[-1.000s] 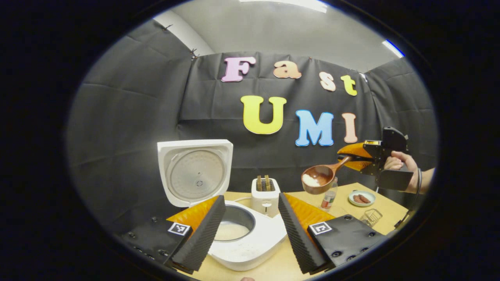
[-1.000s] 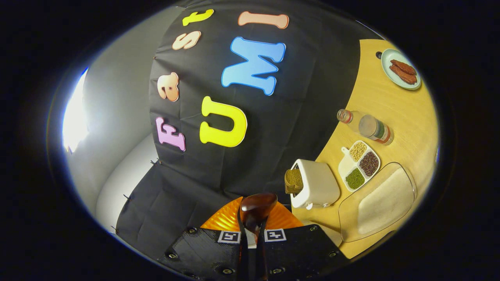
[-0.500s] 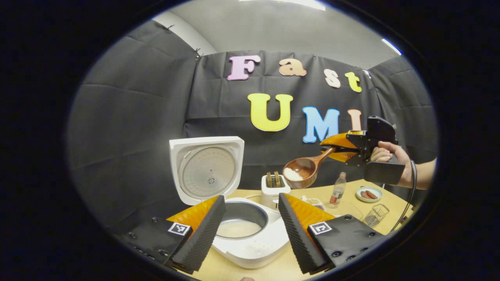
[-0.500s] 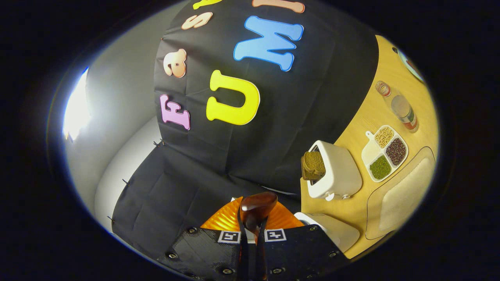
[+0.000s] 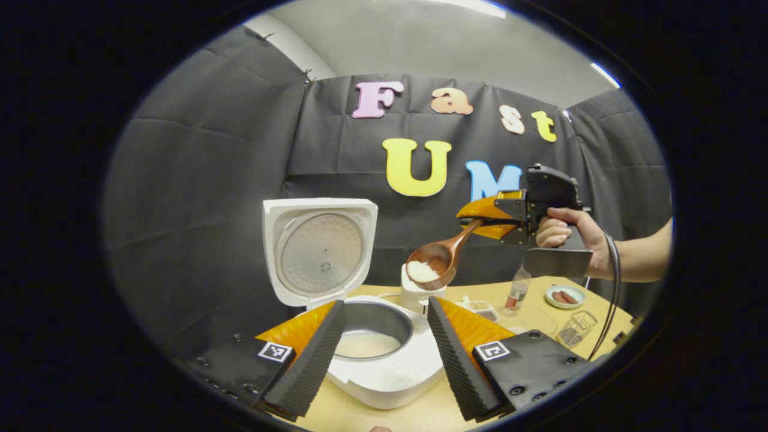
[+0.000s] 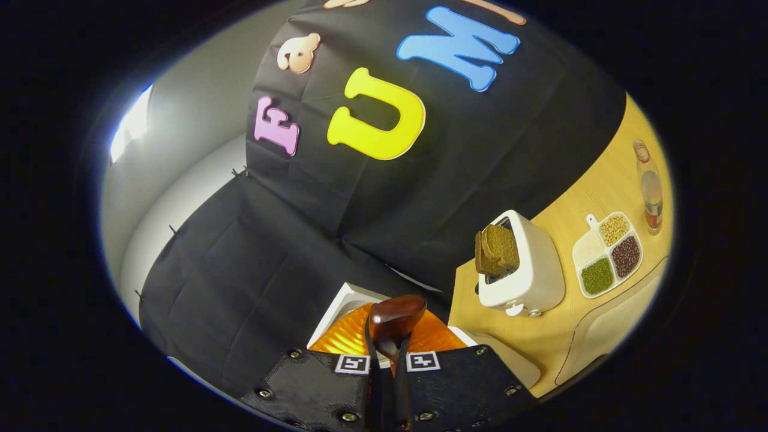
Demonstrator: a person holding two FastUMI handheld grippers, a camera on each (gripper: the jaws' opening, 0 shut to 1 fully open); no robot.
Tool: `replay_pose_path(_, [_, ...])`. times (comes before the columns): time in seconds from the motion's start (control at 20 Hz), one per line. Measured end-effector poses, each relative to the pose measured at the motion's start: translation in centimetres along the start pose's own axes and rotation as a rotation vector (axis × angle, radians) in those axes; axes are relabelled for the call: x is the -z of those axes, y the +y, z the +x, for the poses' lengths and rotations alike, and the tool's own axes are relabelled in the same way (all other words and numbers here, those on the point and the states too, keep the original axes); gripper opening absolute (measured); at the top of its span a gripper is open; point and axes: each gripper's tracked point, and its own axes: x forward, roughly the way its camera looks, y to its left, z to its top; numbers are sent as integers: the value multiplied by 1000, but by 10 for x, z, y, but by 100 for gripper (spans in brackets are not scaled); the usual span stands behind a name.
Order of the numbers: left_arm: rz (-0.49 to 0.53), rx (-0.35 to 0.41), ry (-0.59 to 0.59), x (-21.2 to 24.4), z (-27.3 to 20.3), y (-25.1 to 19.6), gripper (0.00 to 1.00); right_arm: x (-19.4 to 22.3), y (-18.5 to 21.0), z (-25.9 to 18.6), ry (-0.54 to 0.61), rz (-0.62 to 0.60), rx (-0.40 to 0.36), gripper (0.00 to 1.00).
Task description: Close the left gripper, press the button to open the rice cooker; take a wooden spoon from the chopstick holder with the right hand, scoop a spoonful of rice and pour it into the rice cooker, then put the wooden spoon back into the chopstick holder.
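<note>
The white rice cooker (image 5: 384, 372) stands with its lid (image 5: 318, 249) raised and pale contents in its pot. My left gripper (image 5: 384, 351) is open, one finger on each side of the pot, touching nothing. A hand holds my right gripper (image 5: 474, 217) up at the right, shut on the handle of the wooden spoon (image 5: 431, 264). The spoon's bowl carries white rice and hangs above the cooker's right rim, in front of the toaster. In the right gripper view, the spoon (image 6: 396, 313) sticks out from my shut right gripper (image 6: 387, 366), with a corner of the cooker's lid (image 6: 343, 301) just beyond.
A white toaster (image 6: 531, 270) with dark bread stands behind the cooker. On the wooden table (image 6: 591, 180) are a divided tray of beans (image 6: 606, 255), a bottle (image 6: 651, 192), a clear rice container (image 5: 531, 317), a wire holder (image 5: 575, 327) and a small plate of sausages (image 5: 563, 296).
The right gripper has carried the rice-filled spoon left and slightly down, from over the table's right side to just above the cooker's right rim. The left gripper has stayed open, barely moving.
</note>
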Motion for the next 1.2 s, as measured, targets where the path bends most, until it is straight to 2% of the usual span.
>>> replay_pose_path(0.35, [-10, -13, 25, 17, -11, 9, 96, 32, 6, 42, 75, -115, 5, 7])
replay_pose_path(0.75, [31, -42, 32, 24, -21, 2, 95, 70, 7, 87, 126, -465, 43, 8])
replay_pose_path(0.95, [57, -53, 37, 22, -20, 0, 95, 83, 32, 89, 120, -681, -5, 8])
replay_pose_path(1.2, [68, -61, 37, 21, -23, 1, 95, 108, 70, 94, 134, -952, -118, 7])
